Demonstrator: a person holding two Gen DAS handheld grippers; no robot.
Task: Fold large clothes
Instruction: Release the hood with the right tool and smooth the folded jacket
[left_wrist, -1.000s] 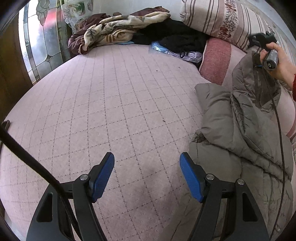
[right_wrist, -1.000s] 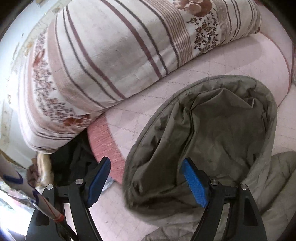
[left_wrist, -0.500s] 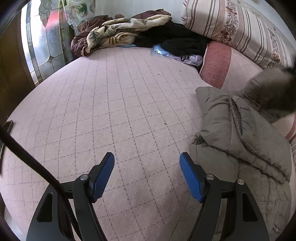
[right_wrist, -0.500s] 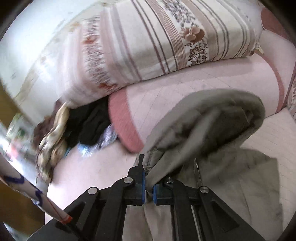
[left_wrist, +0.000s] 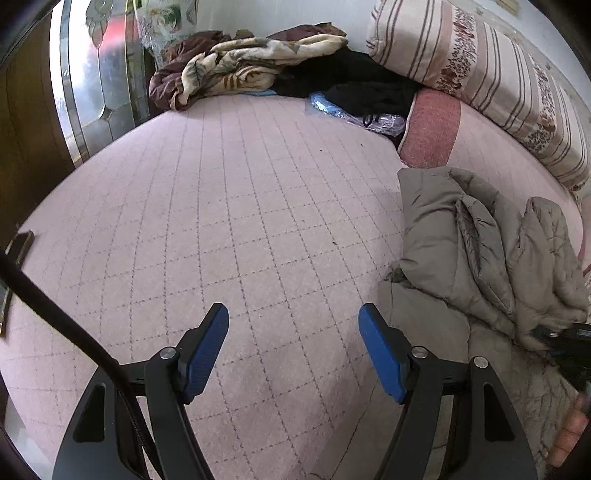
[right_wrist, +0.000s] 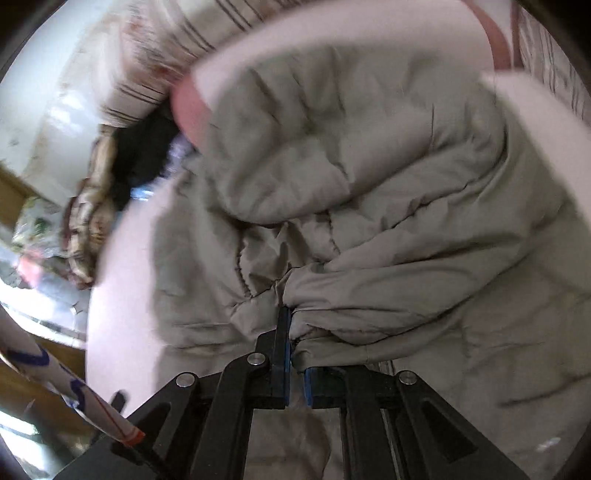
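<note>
A large grey-green padded jacket (left_wrist: 480, 251) lies crumpled on the pink quilted bed (left_wrist: 240, 221), at the right of the left wrist view. My left gripper (left_wrist: 293, 349) is open and empty, low over the bed just left of the jacket's edge. My right gripper (right_wrist: 295, 354) is shut on a fold of the jacket (right_wrist: 369, 221) and holds it over the rest of the garment. It also shows at the right edge of the left wrist view (left_wrist: 561, 343), down near the jacket.
A striped floral pillow (left_wrist: 480, 74) and a pink bolster (left_wrist: 432, 129) lie at the head of the bed. A pile of blankets and dark clothes (left_wrist: 258, 66) sits at the far end. A glass-panelled door (left_wrist: 96, 74) stands at the left.
My right gripper closed on the jacket's hood edge and has carried it down over the rest of the jacket. The left gripper has stayed open and almost still.
</note>
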